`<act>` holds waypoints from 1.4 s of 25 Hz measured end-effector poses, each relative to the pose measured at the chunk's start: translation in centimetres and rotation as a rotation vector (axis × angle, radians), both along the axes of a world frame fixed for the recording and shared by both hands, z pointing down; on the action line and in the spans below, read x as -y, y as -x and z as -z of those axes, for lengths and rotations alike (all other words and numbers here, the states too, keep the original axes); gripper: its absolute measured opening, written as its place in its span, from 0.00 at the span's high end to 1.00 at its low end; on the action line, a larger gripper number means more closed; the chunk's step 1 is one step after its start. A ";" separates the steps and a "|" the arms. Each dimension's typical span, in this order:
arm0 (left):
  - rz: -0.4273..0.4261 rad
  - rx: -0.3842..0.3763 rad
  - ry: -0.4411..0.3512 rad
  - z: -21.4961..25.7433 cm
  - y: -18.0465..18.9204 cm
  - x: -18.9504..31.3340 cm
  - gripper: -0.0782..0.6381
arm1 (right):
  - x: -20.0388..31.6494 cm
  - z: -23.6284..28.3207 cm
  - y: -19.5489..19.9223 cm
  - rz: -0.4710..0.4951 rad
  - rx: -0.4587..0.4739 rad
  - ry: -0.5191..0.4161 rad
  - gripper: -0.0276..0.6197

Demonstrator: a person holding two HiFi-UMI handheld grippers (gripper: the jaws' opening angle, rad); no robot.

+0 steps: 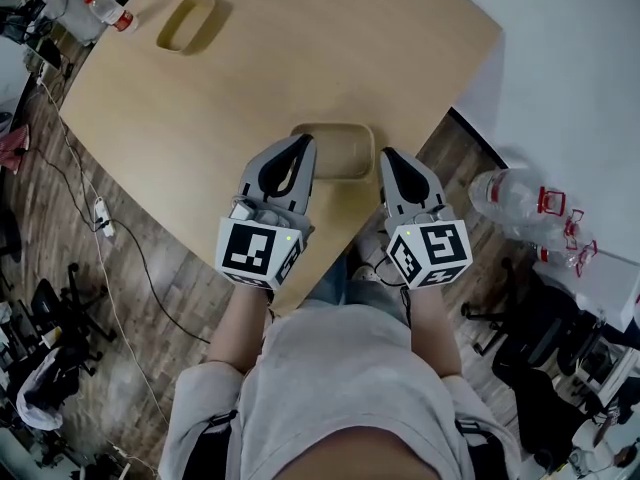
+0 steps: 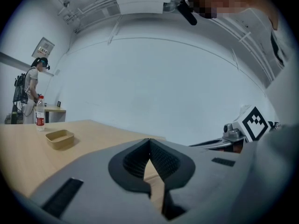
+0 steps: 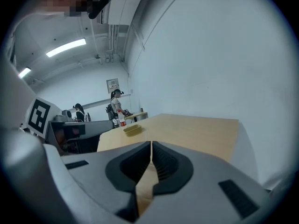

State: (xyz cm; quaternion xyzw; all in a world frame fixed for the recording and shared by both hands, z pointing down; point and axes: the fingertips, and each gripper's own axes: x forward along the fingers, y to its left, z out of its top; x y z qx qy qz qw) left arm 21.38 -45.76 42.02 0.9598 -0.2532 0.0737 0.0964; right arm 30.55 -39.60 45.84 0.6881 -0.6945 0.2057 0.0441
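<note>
Both grippers are held side by side over the near edge of a light wooden table (image 1: 300,58). My left gripper (image 1: 302,142) is shut with nothing in it, its tips over the left rim of a tan oblong tray (image 1: 342,152). My right gripper (image 1: 388,155) is also shut and empty, just right of that tray. In the left gripper view the jaws (image 2: 149,142) meet along a thin line above bare tabletop. In the right gripper view the jaws (image 3: 152,145) are likewise pressed together over the wood.
A second tan tray (image 1: 187,23) and a red-capped bottle (image 1: 108,10) stand at the table's far left. Clear crushed bottles (image 1: 520,206) lie on a white surface to the right. Chairs and cables cover the floor at left. People (image 3: 114,104) stand far off.
</note>
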 end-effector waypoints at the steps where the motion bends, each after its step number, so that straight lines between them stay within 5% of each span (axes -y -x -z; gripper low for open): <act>1: 0.001 0.003 0.005 -0.3 0.0 0.1 0.87 | 0.0 -0.5 0.0 -0.001 0.004 0.011 0.94; 24: 0.013 0.033 0.063 -3.8 0.4 2.3 0.87 | 1.3 -11.9 -1.9 -0.103 0.126 0.320 0.87; 35: 0.047 0.037 0.072 -4.2 1.5 3.3 0.87 | 1.7 -13.0 -2.1 -0.140 0.137 0.373 0.90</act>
